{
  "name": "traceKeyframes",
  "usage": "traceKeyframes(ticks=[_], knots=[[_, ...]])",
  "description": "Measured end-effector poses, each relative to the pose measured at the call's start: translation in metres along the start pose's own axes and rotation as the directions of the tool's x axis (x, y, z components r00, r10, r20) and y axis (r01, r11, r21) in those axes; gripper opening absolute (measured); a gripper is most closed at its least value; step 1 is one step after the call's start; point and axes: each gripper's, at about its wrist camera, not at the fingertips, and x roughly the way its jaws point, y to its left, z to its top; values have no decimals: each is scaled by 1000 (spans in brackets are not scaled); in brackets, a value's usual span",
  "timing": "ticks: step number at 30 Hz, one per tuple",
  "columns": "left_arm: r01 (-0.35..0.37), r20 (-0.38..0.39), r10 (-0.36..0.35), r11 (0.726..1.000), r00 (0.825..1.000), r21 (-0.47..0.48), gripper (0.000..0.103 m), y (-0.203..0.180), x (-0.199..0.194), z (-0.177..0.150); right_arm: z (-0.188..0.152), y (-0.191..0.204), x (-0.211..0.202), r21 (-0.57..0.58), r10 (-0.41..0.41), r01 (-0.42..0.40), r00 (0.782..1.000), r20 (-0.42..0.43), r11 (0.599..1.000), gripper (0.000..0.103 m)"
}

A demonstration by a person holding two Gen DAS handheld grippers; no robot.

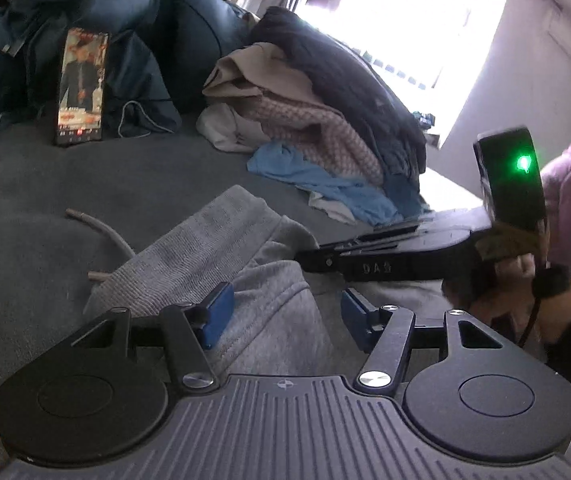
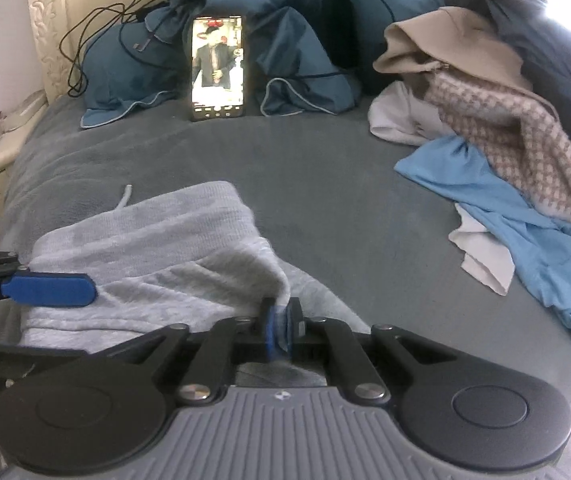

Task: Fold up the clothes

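Pinching grey sweatpants in right tongs; left tongs spread above

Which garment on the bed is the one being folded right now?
On the dark grey bed, look nearest the cameras, away from the heaped clothes pile. The grey sweatpants lie alone there, pinched by the right tongs. Unlike the pile's garments, they are pale grey knit with a drawstring.

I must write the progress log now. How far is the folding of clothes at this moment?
Done: nothing looks folded yet. In hand: the right gripper is shut on an edge of the grey garment, lifting a fold; the left gripper is open above the same cloth. Left: the unfolded pile with the blue garment still lies crumpled on the bed.
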Motion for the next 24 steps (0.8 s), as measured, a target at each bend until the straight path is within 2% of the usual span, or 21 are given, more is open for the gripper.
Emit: traceKeyframes(ticks=[4, 8, 12, 17, 20, 24], knots=[[-21, -22, 22, 999, 1000, 51, 61, -4, -2, -1, -1, -34, -38, 91, 11, -17, 998, 66, 996, 31], [-16, -26, 18, 997, 1000, 72, 61, -4, 0, -2, -24, -77, -110, 160, -70, 47, 987, 142, 986, 37], [-17, -25, 20, 994, 999, 104, 61, -6, 0, -4, -65, -102, -156, 179, -78, 55, 989, 122, 982, 39], [-37, -35, 42, 992, 999, 124, 61, -11, 2, -3, -101, -91, -156, 81, -45, 39, 997, 64, 996, 40], [-46, -42, 51, 991, 998, 126, 61, -12, 3, -2, -111, -83, -145, 21, -81, 80, 996, 36, 997, 40], [-53, -46, 59, 990, 997, 130, 61, -13, 4, -2, -119, -80, -138, 9, -69, 69, 998, 10, 998, 40]])
